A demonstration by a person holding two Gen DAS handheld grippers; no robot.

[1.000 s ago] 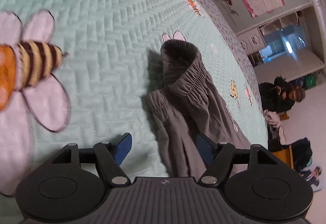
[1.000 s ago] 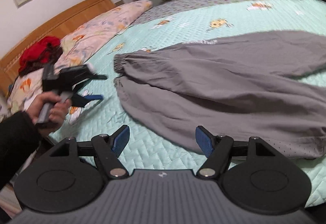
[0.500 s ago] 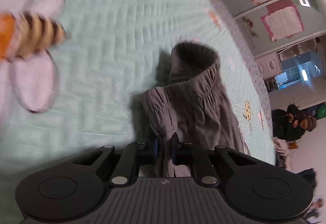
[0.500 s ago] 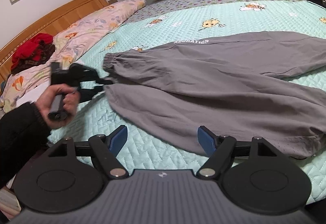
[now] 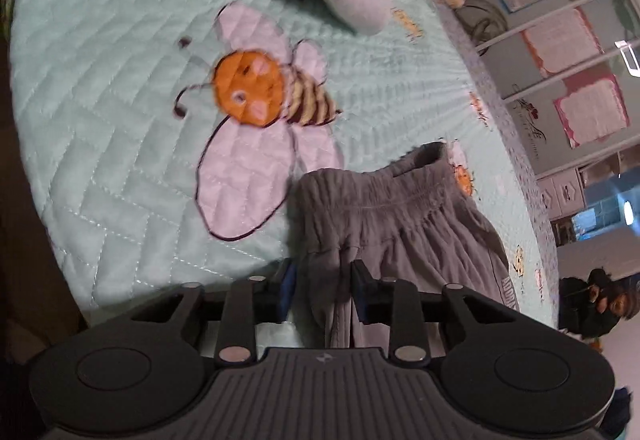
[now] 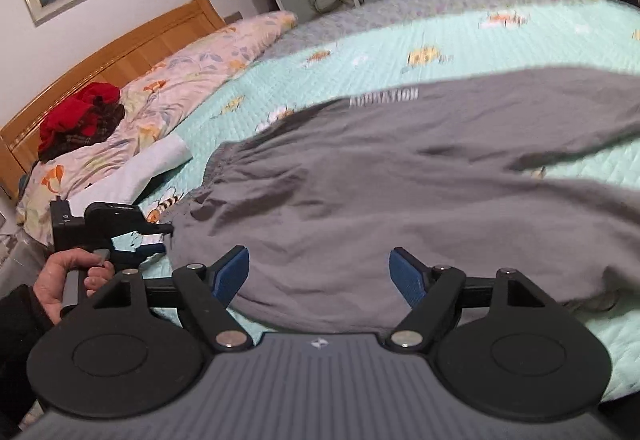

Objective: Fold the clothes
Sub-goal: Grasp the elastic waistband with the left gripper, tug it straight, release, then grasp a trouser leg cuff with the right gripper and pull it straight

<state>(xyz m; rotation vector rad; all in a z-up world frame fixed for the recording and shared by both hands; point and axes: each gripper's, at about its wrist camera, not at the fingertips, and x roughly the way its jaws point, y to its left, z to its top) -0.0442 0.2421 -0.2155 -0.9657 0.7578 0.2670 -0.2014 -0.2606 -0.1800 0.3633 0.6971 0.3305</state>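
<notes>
Quilted bed [image 6: 460, 36] is spread with grey trousers [image 6: 380, 168]; their waistband [image 5: 376, 196] is pinched by the left gripper [image 5: 322, 290] at 9 o'clock, presumably for folding; the right gripper [image 6: 318, 272] is held spread above.

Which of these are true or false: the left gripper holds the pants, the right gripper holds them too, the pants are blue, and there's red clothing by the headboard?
1. The left gripper is shut on the grey pants. True.
2. The right gripper grips the pants too. False: it is open, hovering over the fabric.
3. The pants are blue. False: they are grey.
4. Red clothing lies by the wooden headboard. True.
</notes>
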